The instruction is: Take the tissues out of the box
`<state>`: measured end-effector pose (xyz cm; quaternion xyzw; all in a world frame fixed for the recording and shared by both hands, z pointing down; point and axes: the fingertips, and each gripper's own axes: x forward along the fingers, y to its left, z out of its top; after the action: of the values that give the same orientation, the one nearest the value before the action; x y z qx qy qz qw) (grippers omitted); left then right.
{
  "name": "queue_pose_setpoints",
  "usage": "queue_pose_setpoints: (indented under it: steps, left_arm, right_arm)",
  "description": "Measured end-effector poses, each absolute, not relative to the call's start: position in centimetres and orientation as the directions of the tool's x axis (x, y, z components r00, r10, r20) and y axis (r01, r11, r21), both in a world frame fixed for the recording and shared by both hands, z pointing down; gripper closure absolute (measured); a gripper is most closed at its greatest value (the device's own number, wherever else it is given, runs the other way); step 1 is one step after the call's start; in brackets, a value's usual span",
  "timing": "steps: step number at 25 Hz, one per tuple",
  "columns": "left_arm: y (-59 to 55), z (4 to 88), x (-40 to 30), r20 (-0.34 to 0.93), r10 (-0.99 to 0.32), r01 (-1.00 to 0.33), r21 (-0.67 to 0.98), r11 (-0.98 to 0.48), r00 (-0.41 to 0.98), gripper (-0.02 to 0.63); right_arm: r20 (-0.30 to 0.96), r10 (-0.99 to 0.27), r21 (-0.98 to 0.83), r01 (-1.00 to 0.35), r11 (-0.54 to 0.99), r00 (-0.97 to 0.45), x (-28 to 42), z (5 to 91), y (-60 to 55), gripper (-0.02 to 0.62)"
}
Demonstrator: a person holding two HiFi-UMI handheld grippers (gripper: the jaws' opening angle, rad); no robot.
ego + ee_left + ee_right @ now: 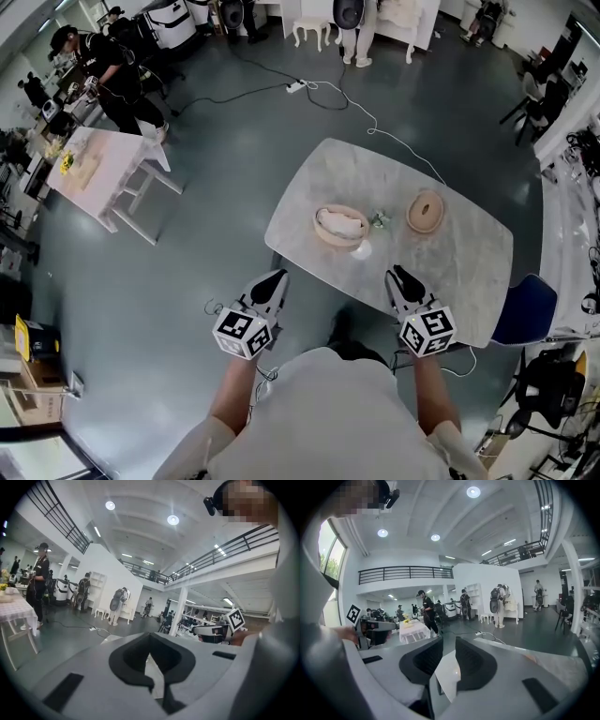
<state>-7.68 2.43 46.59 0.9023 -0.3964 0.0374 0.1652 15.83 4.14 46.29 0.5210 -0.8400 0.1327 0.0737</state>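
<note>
A round bamboo tissue box [340, 226] stands open on the marble table [469, 262], with white tissues inside it. Its round lid [426, 212] lies to the right. A loose white tissue [361, 251] rests just in front of the box, and a small greenish item [379, 220] sits between box and lid. My left gripper [275, 277] [150, 641] hangs off the table's near left edge, jaws shut and empty. My right gripper [397, 274] [443, 656] hovers over the near edge with its jaws apart and nothing between them.
A blue chair [525, 309] stands at the table's right end. A white side table [103, 169] is far left on the grey floor. A cable [375, 122] runs across the floor beyond the table. People [108, 75] stand at the back left.
</note>
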Motion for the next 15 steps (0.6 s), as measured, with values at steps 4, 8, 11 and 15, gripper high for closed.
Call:
queue_pose_setpoints:
  steps: [4, 8, 11, 15]
  left_arm:
    - [-0.6, 47.0, -6.0, 0.216, -0.709, -0.739, 0.27, -0.617, 0.671, 0.598]
    - [-3.4, 47.8, -4.7, 0.237, -0.714, -0.75, 0.276, -0.6, 0.659, 0.598]
    - [-4.9, 48.6, -3.2, 0.252, -0.718, -0.759, 0.28, -0.588, 0.649, 0.598]
    - [-6.5, 49.1, -1.2, 0.269, -0.727, -0.774, 0.276, -0.57, 0.632, 0.598]
  right_arm:
    - [0.281, -0.836, -0.161, -0.882, 0.443, -0.472, 16.9, 47.2, 0.9, 0.492]
    - [0.304, -0.81, -0.165, -0.865, 0.473, -0.501, 17.4, 48.2, -1.8, 0.492]
    - [0.316, -0.796, -0.177, -0.856, 0.486, -0.517, 18.6, 49.0, -3.5, 0.492]
    - [0.328, -0.777, -0.194, -0.843, 0.502, -0.538, 20.5, 49.9, -5.4, 0.492]
